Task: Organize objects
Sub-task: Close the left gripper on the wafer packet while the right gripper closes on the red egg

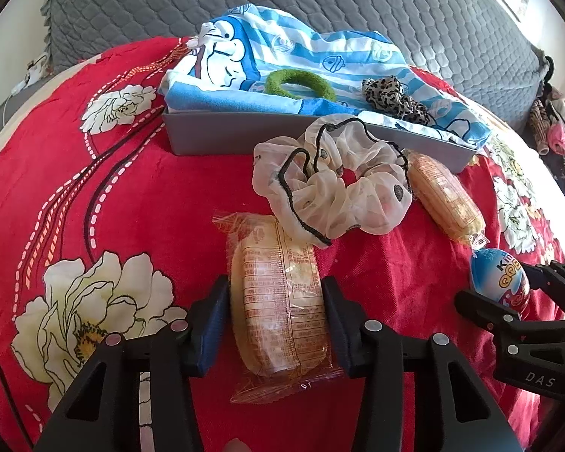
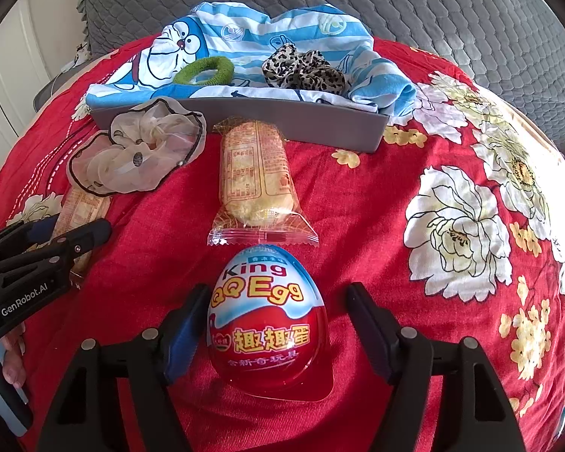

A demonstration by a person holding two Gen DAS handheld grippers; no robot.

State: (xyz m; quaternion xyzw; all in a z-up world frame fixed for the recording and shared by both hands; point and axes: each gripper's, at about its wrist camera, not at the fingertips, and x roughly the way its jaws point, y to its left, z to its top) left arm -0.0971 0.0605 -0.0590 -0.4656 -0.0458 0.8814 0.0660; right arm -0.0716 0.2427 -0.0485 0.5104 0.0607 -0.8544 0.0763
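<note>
In tray [image 1: 245, 135]: green band [image 1: 299, 84], leopard scrunchie [image 1: 391, 100], on blue cloth [image 1: 245, 49].
Left on bed [image 1: 94, 188]: white scrunchie [image 1: 331, 184], two cakes, egg [image 2: 267, 320].
Left gripper [image 1: 277, 316]: fingers pressing near cake [image 1: 278, 301].
Right gripper [image 2: 278, 331]: fingers straddle egg, right one clear.

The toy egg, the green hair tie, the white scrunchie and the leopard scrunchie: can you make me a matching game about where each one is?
Things:
1. toy egg
2. green hair tie
3. white scrunchie
4. leopard scrunchie

Places:
A. on the red blanket, leaning against the grey tray
B. on the blue cloth, near the tray's right end
C. between the right gripper jaws
D. on the blue cloth, beside the cartoon cat face

Pairs: 1-C, 2-D, 3-A, 4-B
</note>
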